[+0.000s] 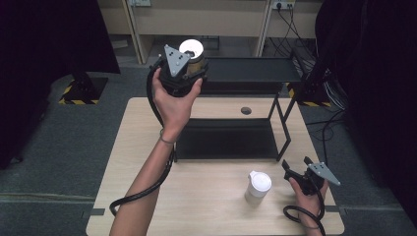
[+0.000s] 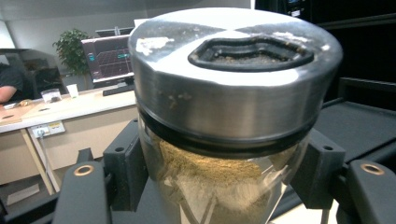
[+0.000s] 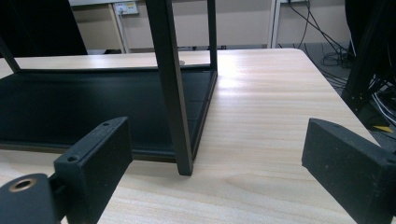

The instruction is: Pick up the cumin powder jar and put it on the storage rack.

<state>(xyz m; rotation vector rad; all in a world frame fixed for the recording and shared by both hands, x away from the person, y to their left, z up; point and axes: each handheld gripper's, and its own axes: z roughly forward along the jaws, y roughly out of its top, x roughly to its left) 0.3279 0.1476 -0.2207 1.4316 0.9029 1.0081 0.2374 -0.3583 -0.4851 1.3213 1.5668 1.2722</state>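
Left hand-held gripper: jaws closed tight on a jar, one black jaw on each side of the glass. Held up high over the far left part of the worktop, next to the top level of the black shelf. Jar not touching the worktop or the shelf.

Right hand-held gripper: jaws wide apart, nothing between them. Low by the near right corner of the worktop, just beside a white cup with a lid, not touching it.

From the high view: shiny round jar top, grey plate on the left hand-held gripper, white cup, a small round hole in the worktop behind the shelf.

From the left gripper view: jar very close, silver lid with a dark dent on top, clear glass, brownish-yellow powder inside. Far behind, a desk with a screen and a green plant.

From the right gripper view: bare wood between the two black jaws, a thin black shelf leg standing on the worktop, dark bottom level of the shelf to the left.
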